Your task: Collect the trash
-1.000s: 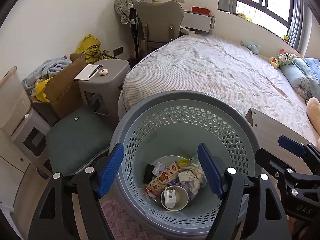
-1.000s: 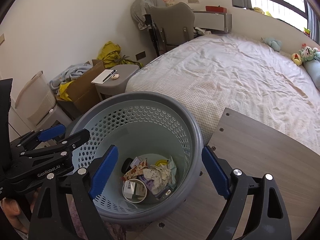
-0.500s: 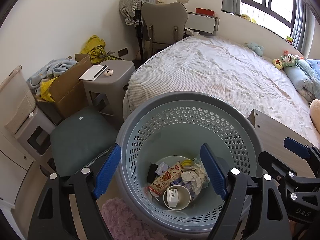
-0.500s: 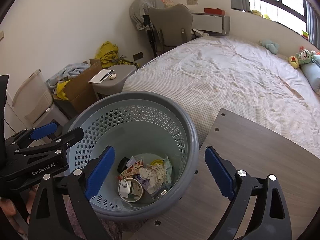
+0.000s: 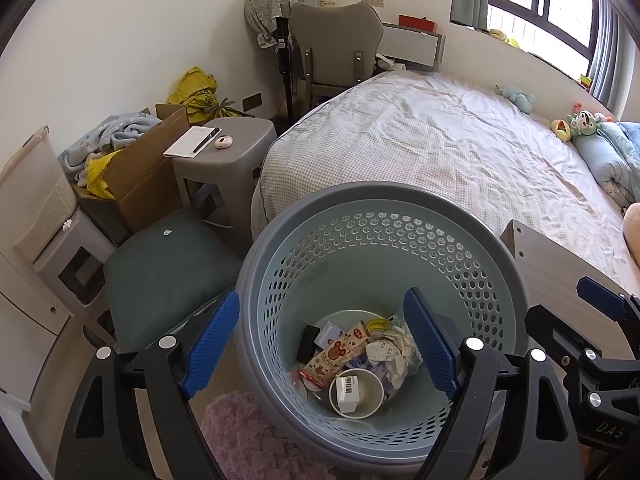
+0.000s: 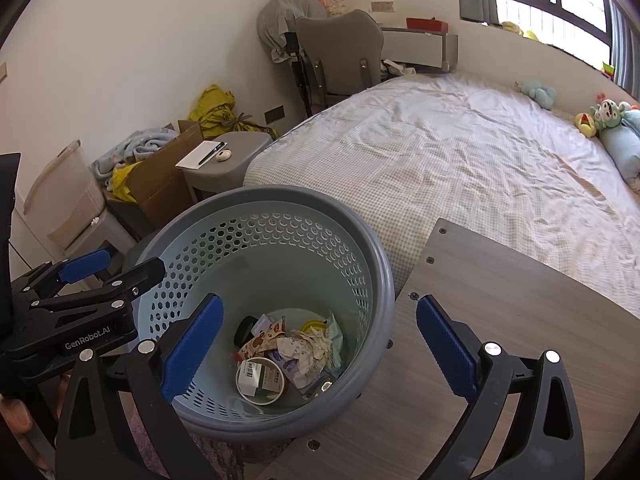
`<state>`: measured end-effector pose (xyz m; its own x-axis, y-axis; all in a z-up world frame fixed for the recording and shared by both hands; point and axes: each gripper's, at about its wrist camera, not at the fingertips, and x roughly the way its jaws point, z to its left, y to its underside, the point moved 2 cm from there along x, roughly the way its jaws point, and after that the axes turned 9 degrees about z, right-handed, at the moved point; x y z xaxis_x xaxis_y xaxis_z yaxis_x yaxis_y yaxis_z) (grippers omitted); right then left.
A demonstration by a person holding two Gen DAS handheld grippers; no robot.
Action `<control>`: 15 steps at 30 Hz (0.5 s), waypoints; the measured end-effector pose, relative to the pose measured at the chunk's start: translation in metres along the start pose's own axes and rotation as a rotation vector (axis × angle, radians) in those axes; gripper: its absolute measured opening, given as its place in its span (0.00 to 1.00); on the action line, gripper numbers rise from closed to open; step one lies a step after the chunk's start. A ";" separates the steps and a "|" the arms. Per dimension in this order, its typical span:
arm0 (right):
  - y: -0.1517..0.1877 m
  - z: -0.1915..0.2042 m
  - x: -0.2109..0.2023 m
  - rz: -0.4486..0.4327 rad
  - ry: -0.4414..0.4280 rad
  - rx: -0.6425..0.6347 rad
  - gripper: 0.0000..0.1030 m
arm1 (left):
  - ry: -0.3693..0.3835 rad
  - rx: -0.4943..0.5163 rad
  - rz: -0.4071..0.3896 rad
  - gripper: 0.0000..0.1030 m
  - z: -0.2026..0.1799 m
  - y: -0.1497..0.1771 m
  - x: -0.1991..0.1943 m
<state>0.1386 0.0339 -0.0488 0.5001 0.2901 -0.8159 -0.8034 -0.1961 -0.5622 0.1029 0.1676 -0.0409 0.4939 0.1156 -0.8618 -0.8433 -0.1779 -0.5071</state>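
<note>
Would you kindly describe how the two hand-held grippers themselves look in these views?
Both look alike: the left hand-held gripper and right hand-held gripper have black angular frames with silver round bolts and two long blue ribbed fingers. White lettering marks them: "GenRobot.AI" on the left one's side, "DAS" on the right one's. No cables or sleeves show.

Both grippers, left gripper (image 5: 320, 348) and right gripper (image 6: 320, 340), are black frames with blue ribbed pads and silver screws (white lettering reads "GenRobot.AI", possibly "DAS").

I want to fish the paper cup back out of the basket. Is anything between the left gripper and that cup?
Nothing visible blocks it. The left gripper, jaws opening and empty, hangs over the basket; the paper cup lies uncovered atop the trash.
</note>
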 end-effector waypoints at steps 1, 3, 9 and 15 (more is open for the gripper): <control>0.000 0.000 0.000 0.000 0.000 0.000 0.93 | 0.001 0.000 0.000 0.78 -0.001 0.000 0.000; 0.000 0.000 0.000 0.001 0.000 0.000 0.93 | -0.002 0.001 -0.002 0.78 -0.001 -0.001 0.000; -0.001 0.000 0.000 -0.002 -0.001 0.000 0.93 | -0.007 0.004 -0.012 0.78 -0.004 -0.002 -0.003; -0.001 0.000 -0.002 -0.004 -0.001 0.001 0.93 | -0.012 0.008 -0.016 0.78 -0.005 -0.003 -0.003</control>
<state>0.1389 0.0333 -0.0469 0.5027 0.2918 -0.8137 -0.8018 -0.1945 -0.5651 0.1052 0.1626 -0.0367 0.5049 0.1300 -0.8533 -0.8370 -0.1679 -0.5209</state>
